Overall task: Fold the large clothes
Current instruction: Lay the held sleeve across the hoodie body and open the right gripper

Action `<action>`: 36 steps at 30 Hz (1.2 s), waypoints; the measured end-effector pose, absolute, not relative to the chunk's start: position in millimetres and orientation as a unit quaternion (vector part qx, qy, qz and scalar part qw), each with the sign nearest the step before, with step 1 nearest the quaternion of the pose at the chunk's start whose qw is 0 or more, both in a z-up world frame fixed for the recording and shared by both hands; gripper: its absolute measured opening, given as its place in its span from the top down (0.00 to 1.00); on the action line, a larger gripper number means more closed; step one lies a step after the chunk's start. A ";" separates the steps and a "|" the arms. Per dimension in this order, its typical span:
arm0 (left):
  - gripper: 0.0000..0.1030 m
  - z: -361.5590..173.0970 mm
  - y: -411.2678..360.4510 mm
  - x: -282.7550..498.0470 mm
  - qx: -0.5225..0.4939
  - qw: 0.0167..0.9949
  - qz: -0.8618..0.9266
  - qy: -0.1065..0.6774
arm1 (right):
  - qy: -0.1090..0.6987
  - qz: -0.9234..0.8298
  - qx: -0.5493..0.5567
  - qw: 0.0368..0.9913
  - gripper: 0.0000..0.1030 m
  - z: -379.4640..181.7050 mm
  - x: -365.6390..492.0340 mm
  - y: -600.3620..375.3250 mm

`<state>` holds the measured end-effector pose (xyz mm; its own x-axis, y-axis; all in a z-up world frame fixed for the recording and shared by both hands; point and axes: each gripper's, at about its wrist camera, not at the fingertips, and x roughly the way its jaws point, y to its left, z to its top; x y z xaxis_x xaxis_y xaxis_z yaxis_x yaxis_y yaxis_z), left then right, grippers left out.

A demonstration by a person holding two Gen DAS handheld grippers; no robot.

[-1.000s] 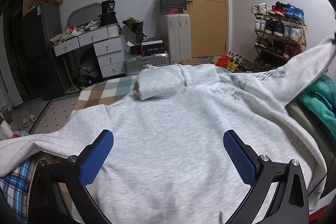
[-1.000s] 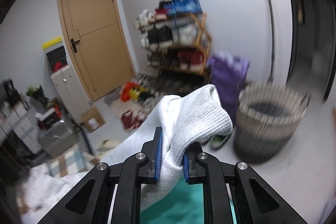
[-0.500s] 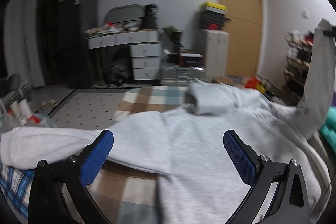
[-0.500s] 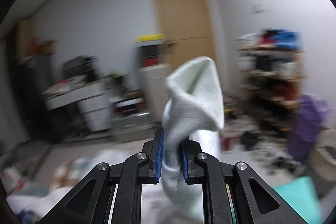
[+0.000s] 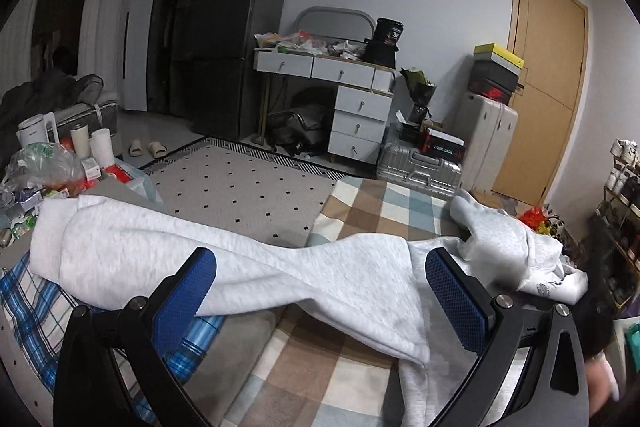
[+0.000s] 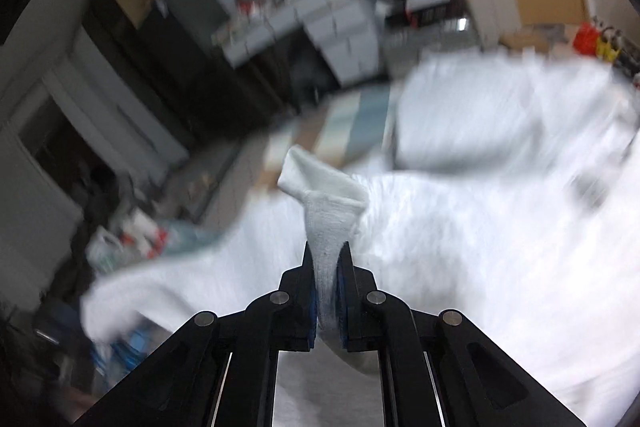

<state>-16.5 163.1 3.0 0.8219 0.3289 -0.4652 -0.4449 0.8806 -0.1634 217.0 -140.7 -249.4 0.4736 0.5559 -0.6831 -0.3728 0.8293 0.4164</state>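
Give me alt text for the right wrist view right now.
The right gripper is clamped on the ribbed cuff of a light grey sweatshirt, with the cuff sticking up past the fingertips. Beyond it the sweatshirt's body lies spread out, heavily motion-blurred, against a cluttered room.

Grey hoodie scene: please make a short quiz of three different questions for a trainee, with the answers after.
1. True or false: the left gripper is closed on the grey hoodie.
2. What does the right gripper hold?
A. a slipper
B. the sleeve cuff
C. a cup
3. Fill in: under the hoodie lies a ______ blanket.

Key:
1. False; its blue pads stand wide apart above the sleeve.
2. B; the jaws have just been closing on the cuff between them.
3. Checked.
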 end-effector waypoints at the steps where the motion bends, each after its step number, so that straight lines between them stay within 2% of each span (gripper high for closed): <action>1: 0.01 2.6 160.8 -15.8 -0.131 0.946 0.205 0.216 | 0.455 0.273 0.103 0.842 0.92 -269.5 215.9 -132.0; 5: 0.01 2.6 161.5 -18.4 -0.127 0.950 0.195 0.210 | 0.491 0.279 0.123 0.816 0.86 -295.7 215.2 -141.3; 6: 0.01 3.3 160.5 -17.7 -0.126 0.951 0.191 0.209 | 0.493 0.289 0.123 0.811 0.81 -295.6 212.7 -138.6; 7: 0.01 3.5 159.9 -17.0 -0.125 0.952 0.188 0.208 | 0.498 0.301 0.120 0.805 0.63 -291.5 210.6 -138.6; 9: 0.01 3.6 164.0 -18.2 -0.125 0.953 0.184 0.204 | 0.507 0.339 0.128 0.782 0.39 -282.7 205.7 -144.6; 14: 0.01 1.5 161.1 -15.8 -0.120 0.954 0.175 0.210 | 0.462 0.353 0.112 0.806 0.36 -229.4 192.0 -184.8; 16: 0.01 0.4 157.5 -15.0 -0.118 0.954 0.170 0.216 | 0.438 0.292 0.077 0.847 0.28 -211.6 198.8 -220.9; 20: 0.01 -1.9 146.4 -10.8 -0.105 0.955 0.161 0.225 | 0.424 0.145 -0.013 0.894 0.27 -203.5 223.8 -295.4; 22: 0.01 -2.8 139.5 -7.8 -0.095 0.956 0.158 0.228 | 0.450 0.053 -0.059 0.890 0.28 -219.2 238.3 -324.8; 25: 0.01 -5.2 129.4 -3.9 -0.079 0.957 0.154 0.235 | 0.494 -0.001 -0.053 0.868 0.36 -248.8 251.5 -364.4; 28: 0.01 -8.4 121.8 0.5 -0.066 0.956 0.150 0.244 | 0.529 -0.008 -0.045 0.847 0.36 -277.5 258.7 -380.0; 31: 0.01 -11.9 117.2 4.1 -0.055 0.954 0.151 0.253 | 0.512 -0.006 -0.053 0.857 0.36 -273.1 254.1 -378.7; 34: 0.01 -15.1 116.0 5.6 -0.056 0.951 0.151 0.264 | 0.493 0.016 -0.050 0.868 0.46 -259.5 252.6 -369.1; 36: 0.01 -15.7 113.6 5.3 -0.056 0.950 0.152 0.267 | 0.469 0.013 -0.061 0.881 0.43 -248.7 249.2 -362.0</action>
<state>5.3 113.6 -15.7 0.8113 0.2584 -0.5245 -0.3177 0.9479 -0.0245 249.2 -362.0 -248.7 0.5600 -0.0349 -0.8278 -0.0796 0.9922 -0.0957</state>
